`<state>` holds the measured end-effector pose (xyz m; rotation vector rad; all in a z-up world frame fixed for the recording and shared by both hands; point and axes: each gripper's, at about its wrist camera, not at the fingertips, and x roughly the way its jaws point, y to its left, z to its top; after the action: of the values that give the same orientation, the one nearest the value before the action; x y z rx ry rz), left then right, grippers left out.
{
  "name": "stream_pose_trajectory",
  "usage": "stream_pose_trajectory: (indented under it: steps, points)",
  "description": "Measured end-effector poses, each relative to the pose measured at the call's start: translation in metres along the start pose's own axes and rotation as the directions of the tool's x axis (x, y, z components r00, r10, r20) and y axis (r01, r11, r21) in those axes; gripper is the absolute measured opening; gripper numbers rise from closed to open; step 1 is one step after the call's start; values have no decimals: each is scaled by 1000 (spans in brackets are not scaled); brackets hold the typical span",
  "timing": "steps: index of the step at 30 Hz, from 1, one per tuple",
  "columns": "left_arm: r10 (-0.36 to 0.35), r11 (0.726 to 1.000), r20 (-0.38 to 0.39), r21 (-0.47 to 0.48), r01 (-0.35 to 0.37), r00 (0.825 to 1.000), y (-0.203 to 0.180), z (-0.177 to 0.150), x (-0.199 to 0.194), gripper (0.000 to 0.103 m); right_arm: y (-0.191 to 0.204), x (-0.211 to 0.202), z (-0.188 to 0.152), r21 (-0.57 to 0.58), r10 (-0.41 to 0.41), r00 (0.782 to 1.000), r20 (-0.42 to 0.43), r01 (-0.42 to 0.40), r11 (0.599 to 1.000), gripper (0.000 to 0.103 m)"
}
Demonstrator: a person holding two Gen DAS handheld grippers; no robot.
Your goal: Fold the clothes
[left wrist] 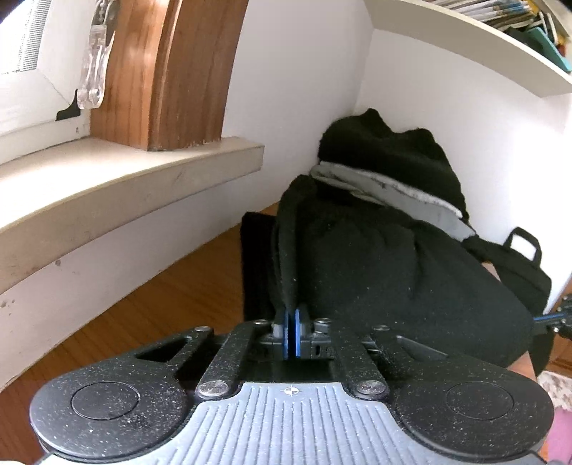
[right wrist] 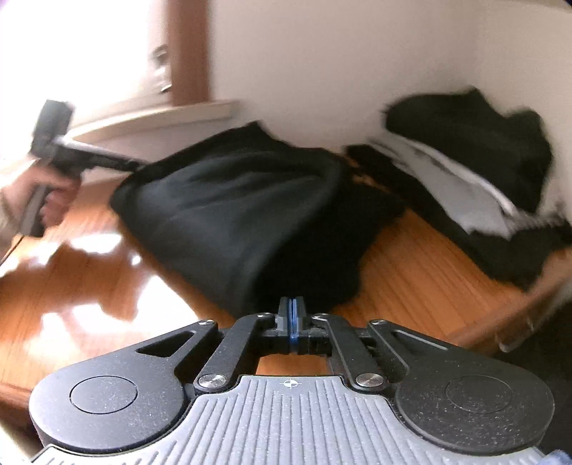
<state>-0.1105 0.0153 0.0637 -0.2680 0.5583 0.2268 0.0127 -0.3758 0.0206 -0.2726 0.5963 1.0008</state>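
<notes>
The left gripper (left wrist: 291, 320) is pinching a folded edge of the black garment (left wrist: 375, 272), its blue pads nearly together with the cloth pressed between them. The right gripper (right wrist: 292, 307) is clamped tight on the garment's near hem at the lower centre of its own view, pads meeting on the fabric. Between the two grips the garment is stretching across the wooden tabletop (right wrist: 89, 286), its long axis running from the lower centre of the right wrist view up toward the middle left, where the person's hand (right wrist: 53, 200) is gripping the other tool. The cloth is sagging and bunching along that line, though this view is blurred.

Behind it, in the upper right of both views, a pile of black and grey clothes (left wrist: 393, 168) is lying against the white wall (left wrist: 304, 71). A pale windowsill (left wrist: 125, 171) and a wooden frame (left wrist: 161, 71) are filling the upper left, and a shelf with books (left wrist: 482, 32) is crossing the top right. A black bag (left wrist: 525, 272) is sitting at the right edge.
</notes>
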Motion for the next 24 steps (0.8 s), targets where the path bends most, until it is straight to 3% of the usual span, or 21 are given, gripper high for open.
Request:
stream_pose_trajectory:
  steps: [3,7,10,12,16,18,21,24]
  points:
    - [22,1000,17,-6,-22,1000,4,5,-8,21,0,-7,-1,36,27,998,56,-29,999,3]
    - [32,999,43,-18,-31,999,9,12,-22,23,23,-5,2,-20,45,996,76,-44,999,7]
    - [23,1000,56,-2,-23,998,3,16,-28,23,39,0,6,-40,45,995,94,-41,998,19]
    - [12,1000,49,16,-13,999,-2,16,-27,23,44,5,12,-36,38,994,107,-34,999,34]
    - [17,999,23,47,-18,1000,-8,13,-20,23,51,23,18,-60,14,995,96,-9,998,41]
    - [27,999,10,45,-27,1000,-5,10,-16,31,51,32,17,-68,-14,997,78,20,998,52]
    - [39,997,-9,59,-39,999,-4,5,-11,31,44,43,12,-57,-24,998,55,27,998,53]
    - [25,998,-23,60,-23,999,-4,4,-8,29,37,47,5,-47,18,999,33,-17,999,39]
